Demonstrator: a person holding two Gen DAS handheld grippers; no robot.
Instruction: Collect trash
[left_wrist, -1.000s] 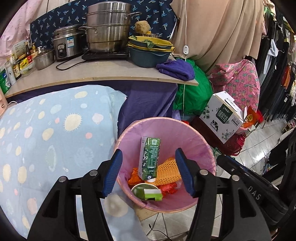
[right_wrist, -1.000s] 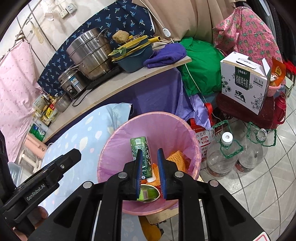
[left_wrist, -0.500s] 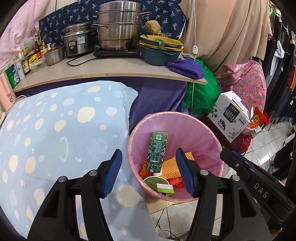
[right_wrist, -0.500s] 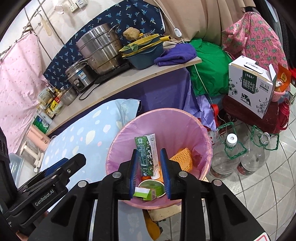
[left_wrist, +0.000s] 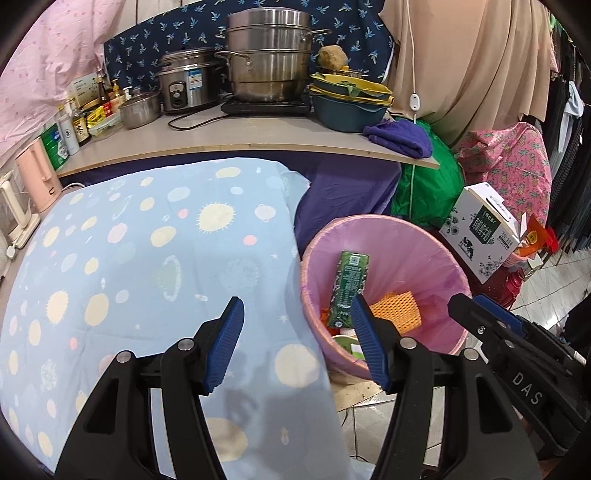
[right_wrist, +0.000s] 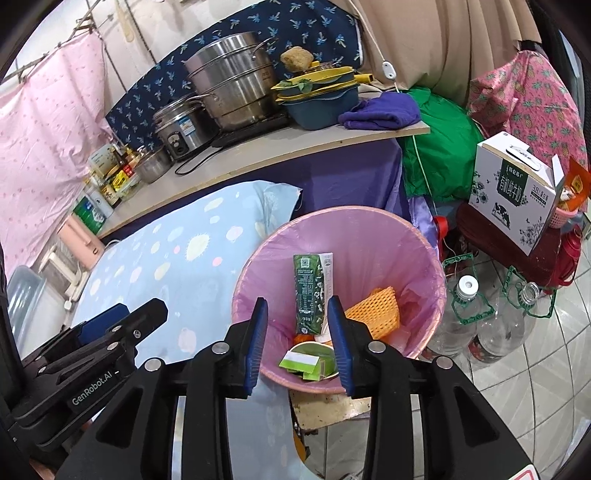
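Two grippers in view, both empty. Left gripper (left_wrist: 297, 341) has its jaws wide apart over the edge of the spotted blue cloth (left_wrist: 147, 258); nothing between the blue pads. Right gripper (right_wrist: 298, 341) hangs above the bin with its jaws opening, a narrower gap, nothing pressed between them.

One pink-lined bin (right_wrist: 417, 236) stands on the floor just beside the cloth-covered surface. Inside it: one green carton (right_wrist: 308, 295), one orange foam net (right_wrist: 375, 308), one paper cup (right_wrist: 314, 349) lying near the bottom with a small green-and-white box (right_wrist: 299, 361) on it. Other scraps under these are too hidden to count.

Carton leans against the far inner wall of the bin, long axis nearly upright, top end pointing up toward the rim and tilted slightly away from the grippers. Net lies to its right, touching or nearly so; cannot tell which.

Two clear plastic jugs (right_wrist: 465, 314) with green handles sit on the tiled floor (right_wrist: 535, 387) right of the bin. One white milk box (right_wrist: 513, 184) behind them. Wooden counter (left_wrist: 240, 136) at the back carries one stacked steel steamer (left_wrist: 267, 55), one rice cooker (left_wrist: 184, 85), stacked basins (left_wrist: 349, 103) and one purple towel (left_wrist: 400, 136). Pink and beige curtains hang around.
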